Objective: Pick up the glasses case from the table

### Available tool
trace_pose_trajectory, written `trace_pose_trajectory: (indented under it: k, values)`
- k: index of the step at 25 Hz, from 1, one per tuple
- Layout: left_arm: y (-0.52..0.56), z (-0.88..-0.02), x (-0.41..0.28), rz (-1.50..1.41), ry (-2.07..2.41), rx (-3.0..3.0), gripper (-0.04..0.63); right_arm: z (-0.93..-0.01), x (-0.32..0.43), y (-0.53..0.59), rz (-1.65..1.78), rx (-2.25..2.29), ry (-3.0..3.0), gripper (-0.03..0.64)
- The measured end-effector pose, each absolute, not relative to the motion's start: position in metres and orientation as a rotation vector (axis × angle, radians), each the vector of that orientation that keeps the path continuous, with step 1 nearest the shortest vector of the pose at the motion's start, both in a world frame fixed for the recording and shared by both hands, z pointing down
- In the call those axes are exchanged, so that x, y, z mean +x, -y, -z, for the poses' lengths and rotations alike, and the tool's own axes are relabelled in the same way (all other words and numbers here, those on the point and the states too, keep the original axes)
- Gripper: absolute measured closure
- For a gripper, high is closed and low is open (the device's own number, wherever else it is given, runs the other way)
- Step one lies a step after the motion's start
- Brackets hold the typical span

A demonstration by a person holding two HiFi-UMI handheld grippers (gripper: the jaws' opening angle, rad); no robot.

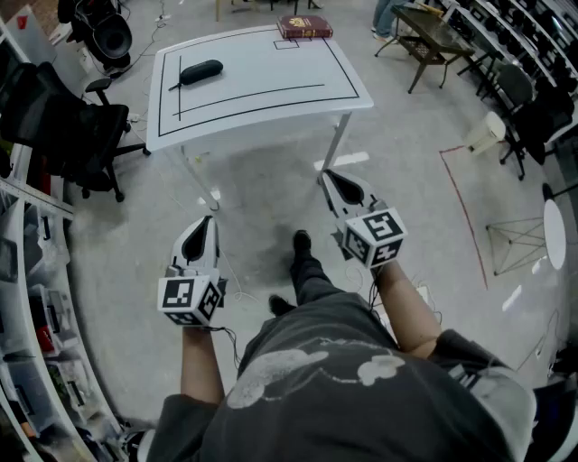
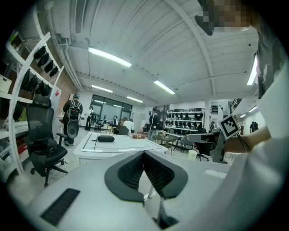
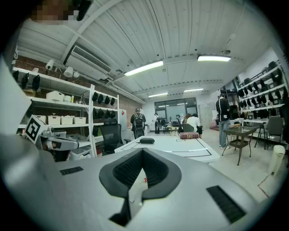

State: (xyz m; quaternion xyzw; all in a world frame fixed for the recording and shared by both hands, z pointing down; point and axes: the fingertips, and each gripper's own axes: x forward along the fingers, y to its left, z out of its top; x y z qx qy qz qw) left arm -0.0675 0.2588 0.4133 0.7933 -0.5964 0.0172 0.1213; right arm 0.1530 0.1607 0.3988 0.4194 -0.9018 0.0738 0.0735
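The black glasses case (image 1: 200,71) lies on the far left part of the white table (image 1: 271,99), and shows small in the left gripper view (image 2: 105,138) and in the right gripper view (image 3: 146,140). My left gripper (image 1: 208,222) hangs over the floor, well short of the table, its jaws shut and empty. My right gripper (image 1: 330,178) is also shut with nothing in it, its tip near the table's near right leg. Both point toward the table, which stands a step or more ahead.
A dark red book (image 1: 304,26) lies at the table's far edge. A black office chair (image 1: 72,126) stands left of the table, with shelving (image 1: 36,298) along the left. A dark side table (image 1: 433,41) and chairs stand at the right. People stand in the distance beyond the table.
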Motion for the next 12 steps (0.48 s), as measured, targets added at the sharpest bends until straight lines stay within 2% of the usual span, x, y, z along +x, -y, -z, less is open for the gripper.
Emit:
trace_pose_trajectory:
  k: [12]
  values:
    - [-0.228,-0.421,-0.046,-0.093,1.714,2.335,0.592,-0.409,0.175,-0.138,-0.321,1.303,2.724,0.618]
